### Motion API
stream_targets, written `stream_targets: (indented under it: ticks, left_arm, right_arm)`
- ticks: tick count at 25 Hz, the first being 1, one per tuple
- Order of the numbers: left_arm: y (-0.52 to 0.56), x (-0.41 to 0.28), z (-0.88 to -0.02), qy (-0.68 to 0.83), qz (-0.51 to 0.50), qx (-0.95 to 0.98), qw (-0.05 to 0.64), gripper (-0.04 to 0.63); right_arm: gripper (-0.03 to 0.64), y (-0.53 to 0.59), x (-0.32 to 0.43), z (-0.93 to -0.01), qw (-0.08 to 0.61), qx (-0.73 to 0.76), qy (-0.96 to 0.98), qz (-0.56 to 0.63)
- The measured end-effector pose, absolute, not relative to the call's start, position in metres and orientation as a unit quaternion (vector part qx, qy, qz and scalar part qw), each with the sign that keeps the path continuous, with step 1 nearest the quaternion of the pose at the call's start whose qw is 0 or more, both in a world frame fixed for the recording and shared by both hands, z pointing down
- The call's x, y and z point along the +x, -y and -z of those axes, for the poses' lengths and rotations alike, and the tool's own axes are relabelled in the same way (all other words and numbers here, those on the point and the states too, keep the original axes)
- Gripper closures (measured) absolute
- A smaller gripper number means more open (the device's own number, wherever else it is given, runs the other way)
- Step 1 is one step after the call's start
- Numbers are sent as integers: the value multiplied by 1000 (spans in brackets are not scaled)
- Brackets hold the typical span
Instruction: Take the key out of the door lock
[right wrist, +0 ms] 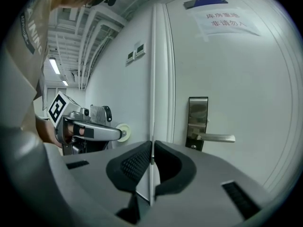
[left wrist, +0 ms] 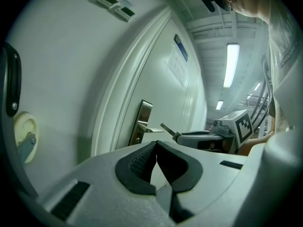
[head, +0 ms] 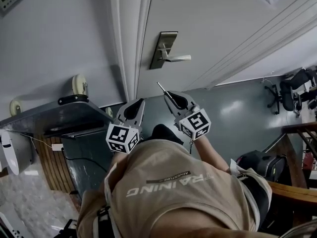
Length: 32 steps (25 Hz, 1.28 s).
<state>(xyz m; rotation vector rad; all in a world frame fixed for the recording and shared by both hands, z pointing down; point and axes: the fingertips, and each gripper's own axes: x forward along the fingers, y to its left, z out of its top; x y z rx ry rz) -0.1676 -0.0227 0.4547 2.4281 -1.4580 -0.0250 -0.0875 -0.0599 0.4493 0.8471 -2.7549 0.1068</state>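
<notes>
- Silver-grey and thin, the key point(head: 161, 87) is the hardest thing to read: in the right gripper view it is edge-on, only a pale sliver point(right wrist: 151, 161) between the dark pads.
- Its head is hidden inside the right gripper point(head: 171, 97), so neither its shape nor any ring on it can be told.
- The keyhole is too small to make out in the head view; the right gripper view shows only a small round spot under the handle point(right wrist: 215, 137).
- The person's beige shirt point(head: 173, 192) covers both arms and the lower part of the door point(head: 213, 24).
- The right gripper's jaws are clamped together on the key, whose straight narrow blade sticks out past the tips point(left wrist: 166, 128).
- The key is clear of the lock plate point(head: 163, 48), held in the air just below the handle, its tip pointing up toward the plate without touching it.
- The left gripper point(head: 138, 103) is just beside the right one; its jaw tips are pressed together with nothing between them point(left wrist: 156, 151).
</notes>
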Motion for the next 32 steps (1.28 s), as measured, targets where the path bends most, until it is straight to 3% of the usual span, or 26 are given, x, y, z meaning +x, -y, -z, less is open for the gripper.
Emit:
stream_targets:
  ticks: [17,32]
  left_arm:
    - [56,-171,-449,495,13,856,144,589]
    - [86,-164,-460,521,-8,837,167,589]
  right_arm:
    - [588,93,-86,-459,111,308,941,-84]
    - [588,157,-71,-516,88,311,912,-253]
